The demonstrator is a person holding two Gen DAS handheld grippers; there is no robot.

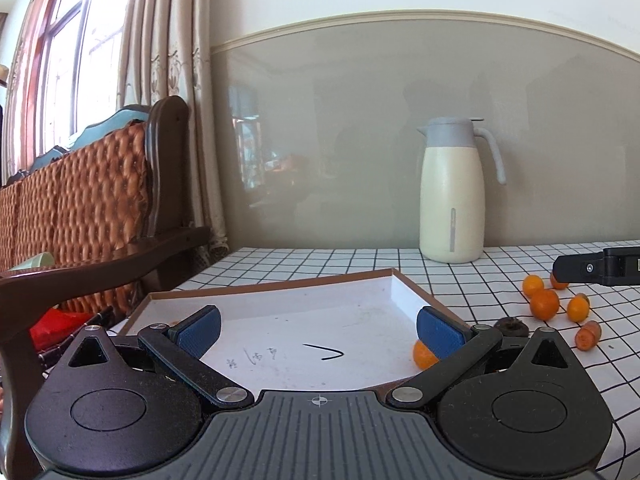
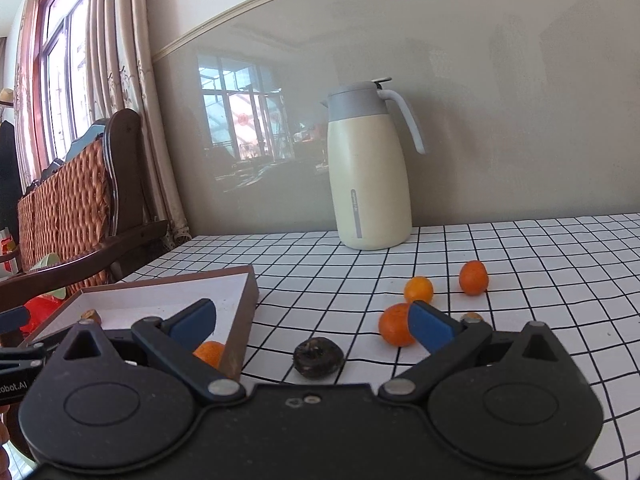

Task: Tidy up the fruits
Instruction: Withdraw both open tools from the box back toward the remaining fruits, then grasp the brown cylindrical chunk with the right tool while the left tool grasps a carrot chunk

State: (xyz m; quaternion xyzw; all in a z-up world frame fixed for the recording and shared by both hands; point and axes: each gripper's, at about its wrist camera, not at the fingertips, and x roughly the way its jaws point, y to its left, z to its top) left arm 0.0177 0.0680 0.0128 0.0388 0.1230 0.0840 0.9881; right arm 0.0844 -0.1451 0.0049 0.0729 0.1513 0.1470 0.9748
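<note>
Cream thermos jug with grey lid (image 2: 370, 176): upright; three small orange fruits (image 2: 418, 289) in front; shallow brown-rimmed white tray (image 2: 244, 320) front-left.

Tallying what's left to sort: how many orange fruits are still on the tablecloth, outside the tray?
4, clustered right of the tray, and one partly behind the right claw; more may be hidden.

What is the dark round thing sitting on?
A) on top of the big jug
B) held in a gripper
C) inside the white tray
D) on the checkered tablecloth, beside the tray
D: the dark round thing lies on the checkered tablecloth, just outside the tray wall, with no gripper touching it.
</note>
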